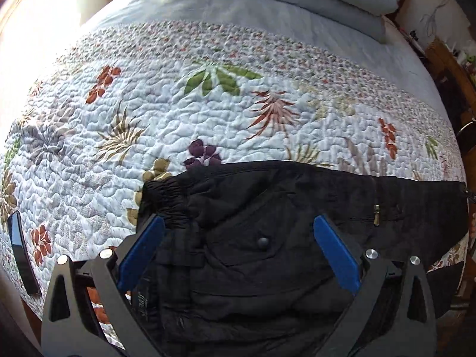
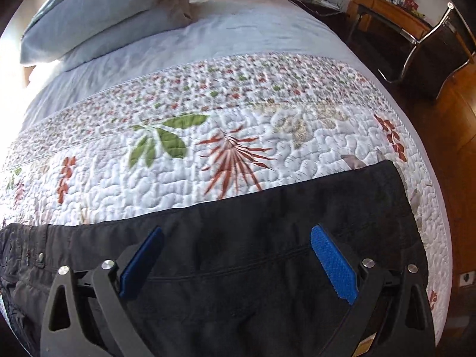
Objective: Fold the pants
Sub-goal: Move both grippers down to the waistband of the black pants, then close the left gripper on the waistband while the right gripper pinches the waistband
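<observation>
Black pants [image 1: 267,208] lie across the near edge of a bed, waistband to the left, legs running right. In the left wrist view my left gripper [image 1: 238,223] is open above the hip area, over a pocket with a snap button [image 1: 263,241]. In the right wrist view the pants [image 2: 267,217] show as a leg reaching its cuff at the right. My right gripper [image 2: 236,233] is open above the leg, holding nothing.
A floral quilt [image 1: 178,125] covers the bed, also in the right wrist view [image 2: 208,154]. Pillows [image 2: 98,20] lie at the head. A dark phone [image 1: 22,253] lies on the quilt at the left. A chair [image 2: 431,50] and wooden desk [image 2: 386,9] stand right of the bed.
</observation>
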`<move>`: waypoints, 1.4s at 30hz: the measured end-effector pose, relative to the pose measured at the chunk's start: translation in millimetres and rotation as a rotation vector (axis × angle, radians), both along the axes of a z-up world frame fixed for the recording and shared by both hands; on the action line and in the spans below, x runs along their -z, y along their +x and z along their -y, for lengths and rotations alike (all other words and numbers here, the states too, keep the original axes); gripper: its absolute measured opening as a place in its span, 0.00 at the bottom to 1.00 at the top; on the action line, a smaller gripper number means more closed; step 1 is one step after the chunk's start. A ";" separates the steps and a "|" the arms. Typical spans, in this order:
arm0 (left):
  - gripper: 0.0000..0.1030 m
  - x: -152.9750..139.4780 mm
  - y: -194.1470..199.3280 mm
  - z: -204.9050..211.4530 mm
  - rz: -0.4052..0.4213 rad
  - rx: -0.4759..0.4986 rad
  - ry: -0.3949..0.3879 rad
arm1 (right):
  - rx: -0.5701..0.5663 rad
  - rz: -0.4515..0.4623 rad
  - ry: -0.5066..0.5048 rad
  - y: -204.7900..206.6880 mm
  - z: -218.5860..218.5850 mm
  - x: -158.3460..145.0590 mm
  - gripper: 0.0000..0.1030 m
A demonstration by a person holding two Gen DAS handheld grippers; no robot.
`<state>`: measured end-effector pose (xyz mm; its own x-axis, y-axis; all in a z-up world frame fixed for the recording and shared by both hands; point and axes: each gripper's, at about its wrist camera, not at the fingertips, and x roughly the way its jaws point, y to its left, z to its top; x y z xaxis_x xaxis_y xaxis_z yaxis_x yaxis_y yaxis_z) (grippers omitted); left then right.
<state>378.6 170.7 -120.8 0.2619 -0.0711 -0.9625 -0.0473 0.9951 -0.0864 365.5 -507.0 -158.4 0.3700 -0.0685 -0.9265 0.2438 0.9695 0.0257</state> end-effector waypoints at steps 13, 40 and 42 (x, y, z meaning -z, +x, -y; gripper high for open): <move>0.95 90.2 40.9 -67.7 -0.336 -0.095 -0.113 | 0.013 -0.038 0.041 15.7 22.5 40.5 0.97; 0.11 64.2 9.3 -26.6 -0.241 -0.050 -0.034 | 0.035 -0.169 -0.078 28.0 159.1 21.9 0.97; 0.12 69.5 11.7 -32.7 -0.247 -0.066 -0.048 | 0.067 -0.182 -0.087 24.8 171.5 28.7 0.97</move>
